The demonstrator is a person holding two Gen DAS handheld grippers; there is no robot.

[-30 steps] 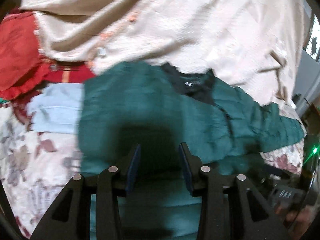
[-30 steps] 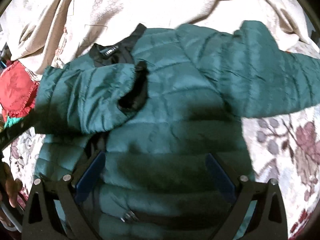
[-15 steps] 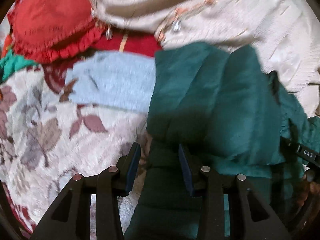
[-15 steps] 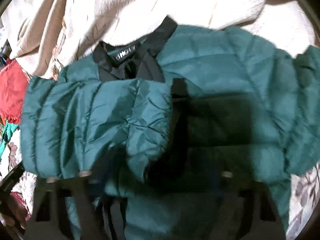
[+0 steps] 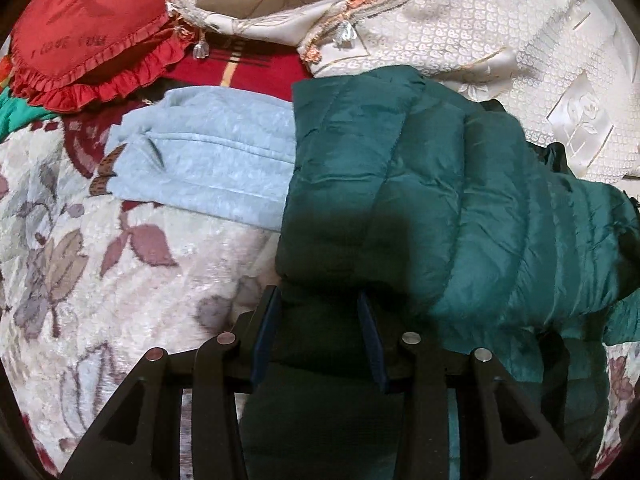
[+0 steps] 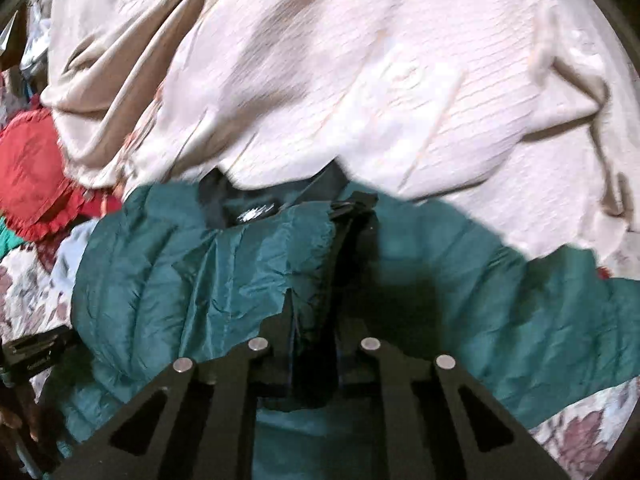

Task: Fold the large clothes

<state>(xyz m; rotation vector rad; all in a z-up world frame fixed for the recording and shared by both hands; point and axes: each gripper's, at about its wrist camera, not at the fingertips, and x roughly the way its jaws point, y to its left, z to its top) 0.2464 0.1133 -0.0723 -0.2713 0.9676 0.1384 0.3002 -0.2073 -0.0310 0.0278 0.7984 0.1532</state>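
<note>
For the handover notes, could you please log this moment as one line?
stage: folding green puffer jacket | left gripper: jacket edge between fingers | right gripper: shut on jacket

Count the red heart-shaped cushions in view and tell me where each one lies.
1. The red cushion with a ruffled edge lies at the upper left of the left wrist view, beyond the folded light blue garment; its edge also shows at the far left of the right wrist view. Others may be hidden under the bedding.

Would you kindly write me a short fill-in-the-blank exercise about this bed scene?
1. The puffy quilted jacket being folded is dark ____.
2. The frilled heart-shaped cushion is ____.
3. Beside the jacket lies a folded fleece garment of light ____.
4. The right gripper is shut on the ____.

Missing words: green; red; blue; jacket
</note>
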